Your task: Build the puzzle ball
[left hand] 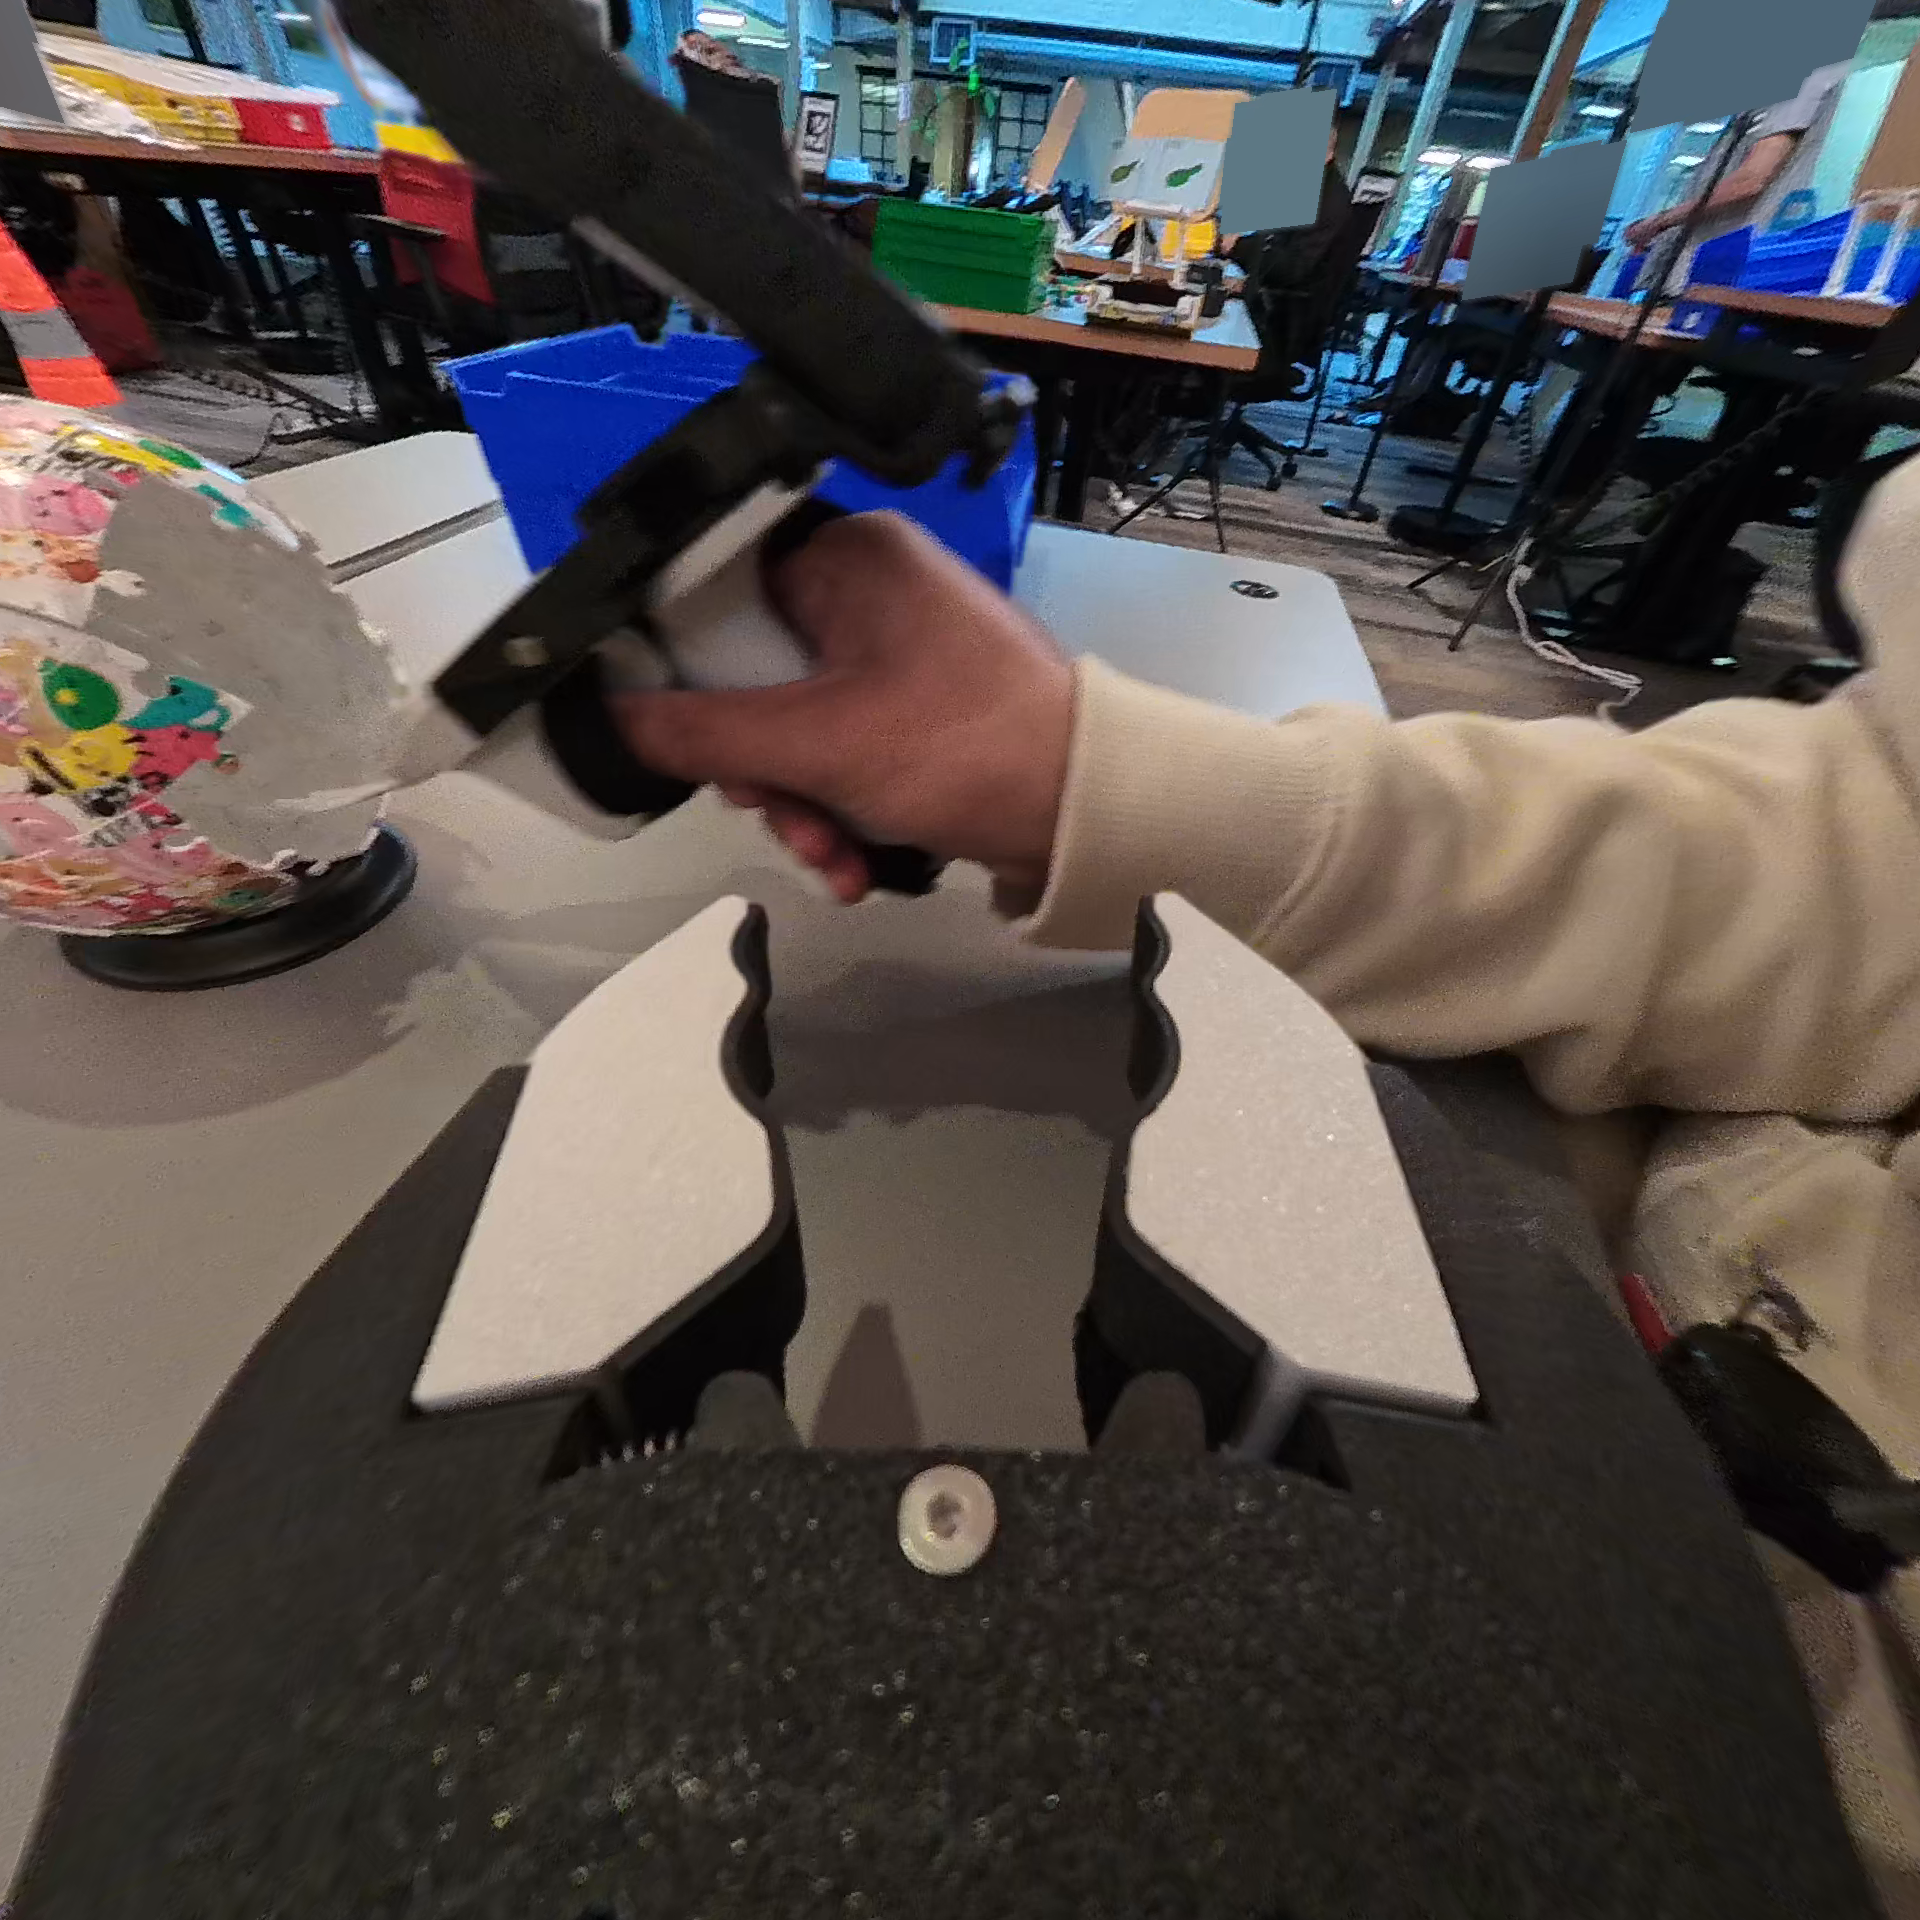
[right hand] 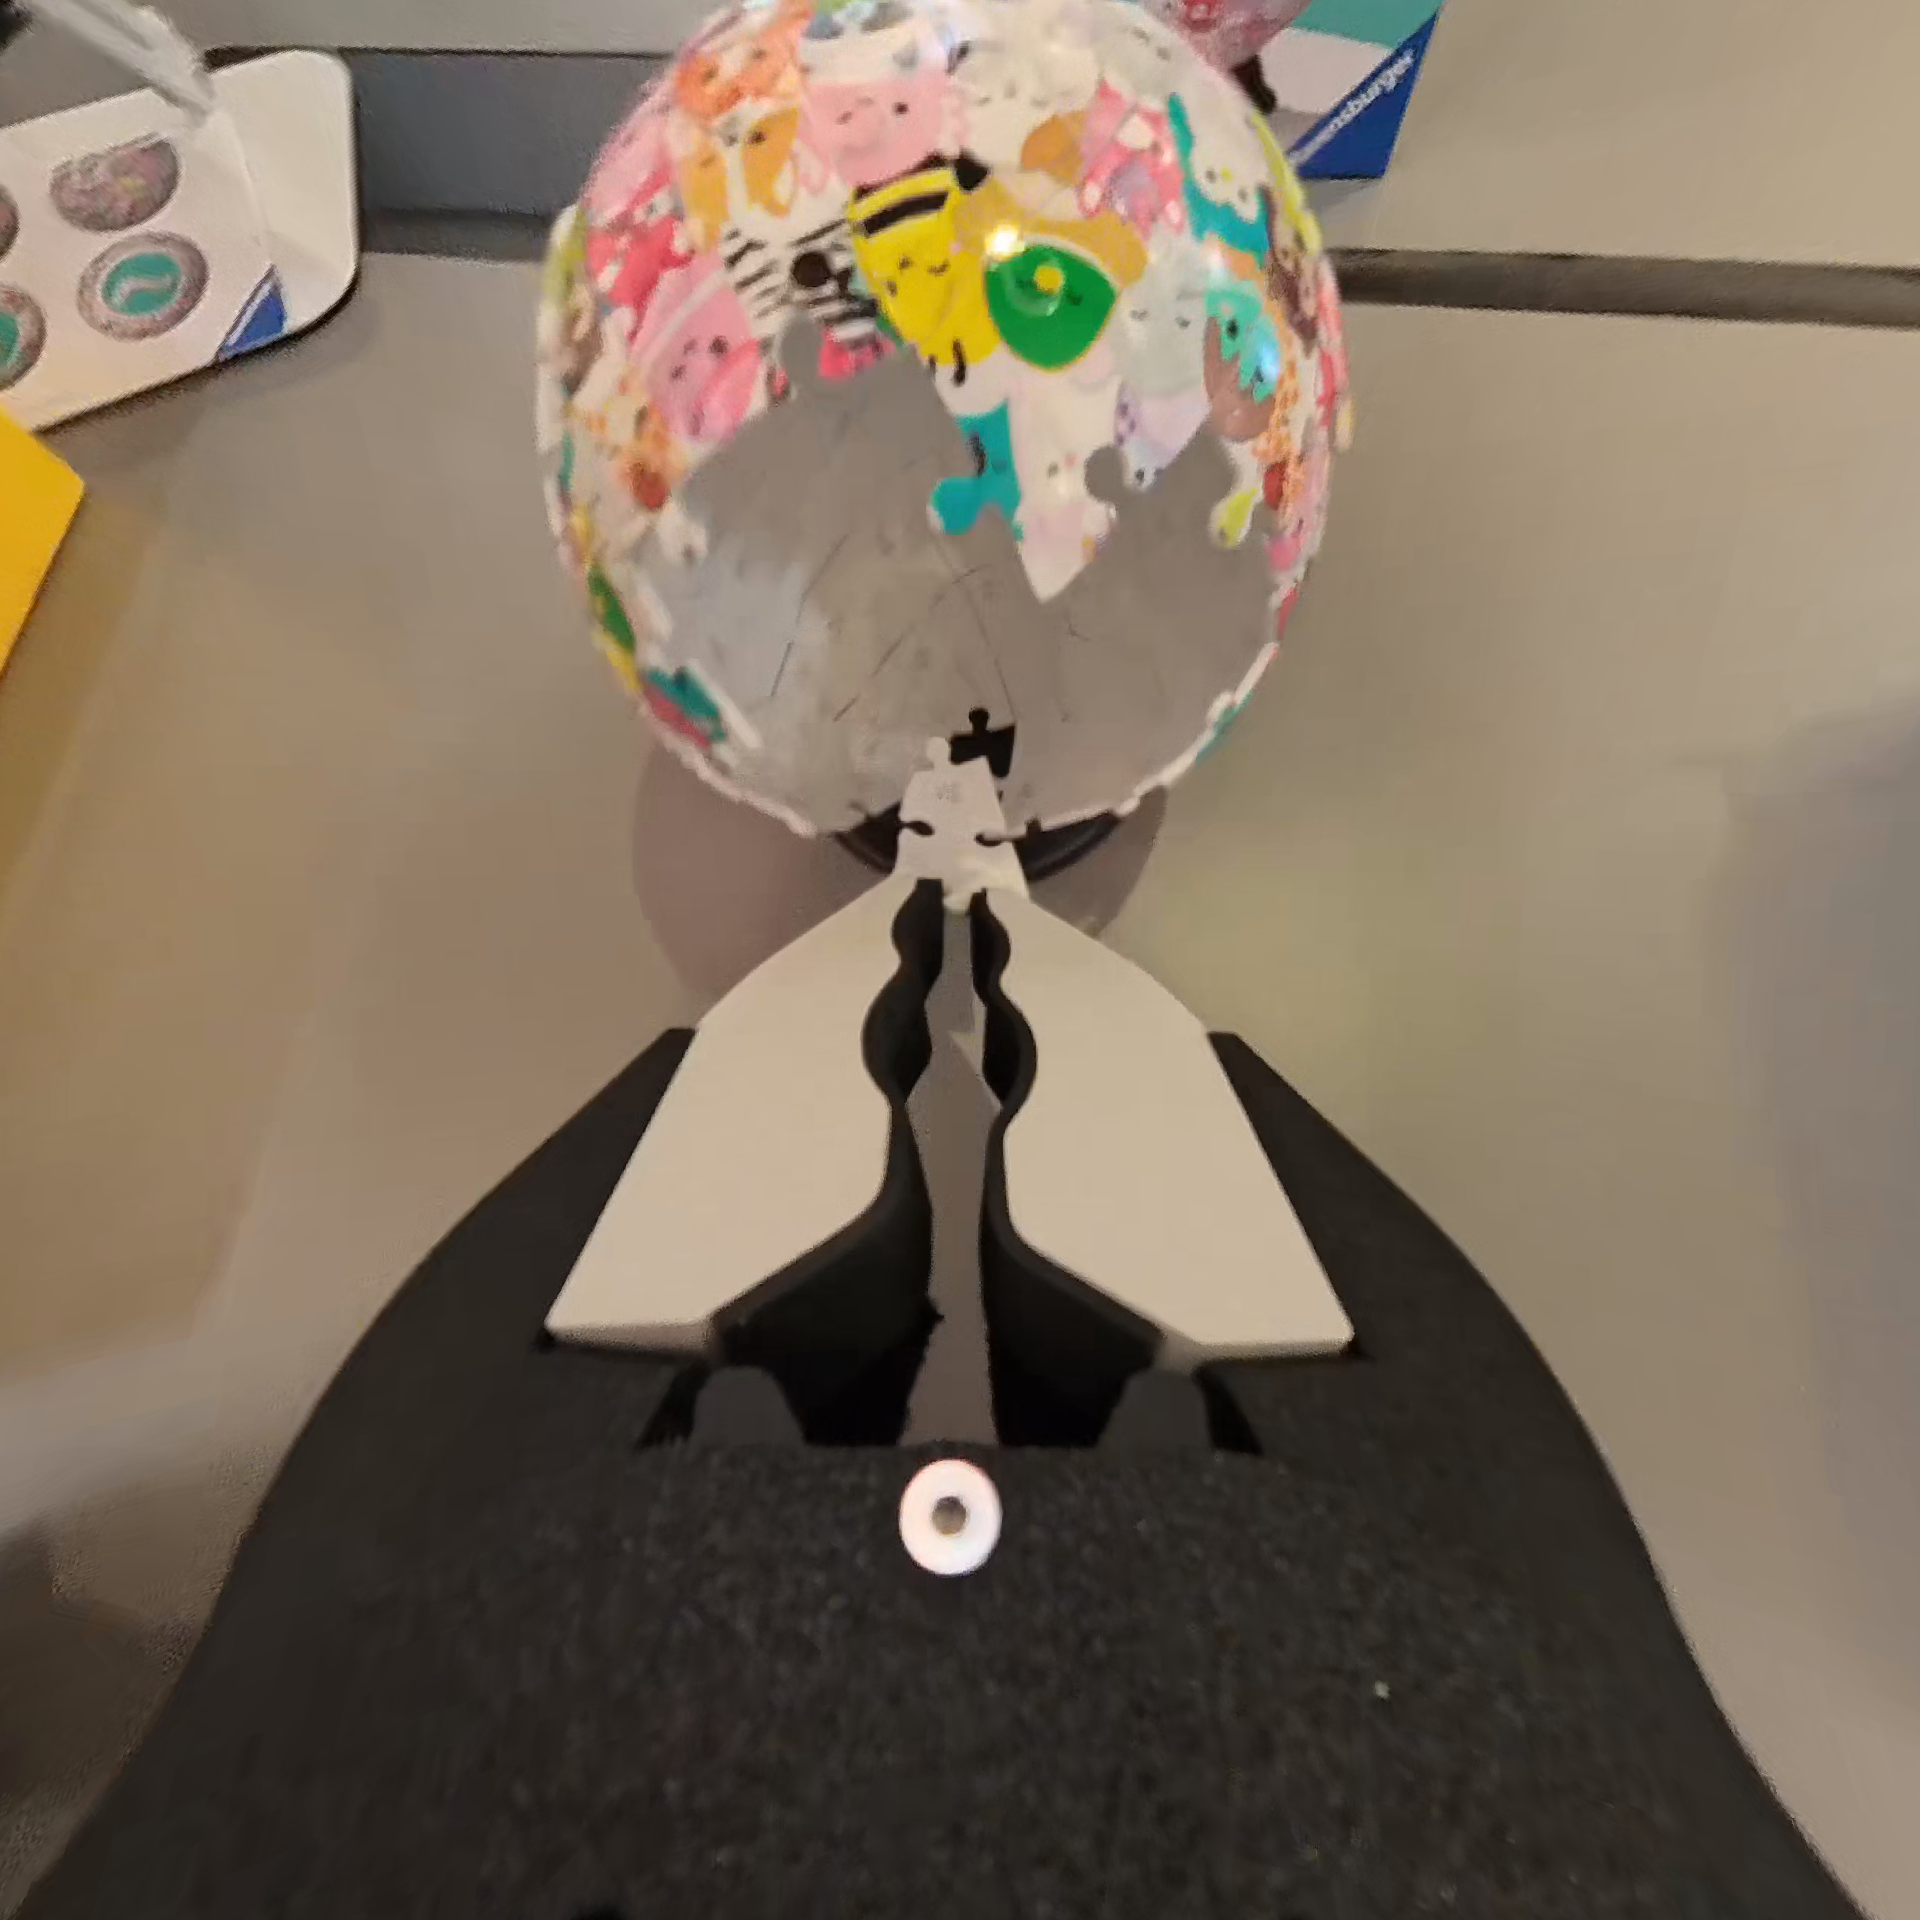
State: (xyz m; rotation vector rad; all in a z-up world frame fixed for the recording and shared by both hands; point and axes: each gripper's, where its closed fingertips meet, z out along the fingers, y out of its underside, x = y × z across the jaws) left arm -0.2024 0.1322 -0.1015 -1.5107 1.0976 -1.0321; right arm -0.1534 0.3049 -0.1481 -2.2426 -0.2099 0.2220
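The puzzle ball (right hand: 935, 395) is a colourful, partly built sphere on a black round stand (right hand: 1049, 847), with a large opening showing its grey inside. My right gripper (right hand: 951, 899) is shut on a grey puzzle piece (right hand: 951, 821) and holds it at the lower rim of the opening. In the left wrist view the ball (left hand: 135, 675) stands at the left on its stand (left hand: 260, 935), and the right gripper (left hand: 416, 743) reaches it from the right. My left gripper (left hand: 951, 997) is open and empty over the table, to the right of the ball.
A blue bin (left hand: 582, 436) stands behind on the grey table (left hand: 1195, 623). A person's hand (left hand: 883, 707) and cream sleeve (left hand: 1455, 883) cross in front of my left gripper. A white puzzle box (right hand: 177, 239), a blue box (right hand: 1351, 104) and a yellow sheet (right hand: 26, 520) lie near the ball.
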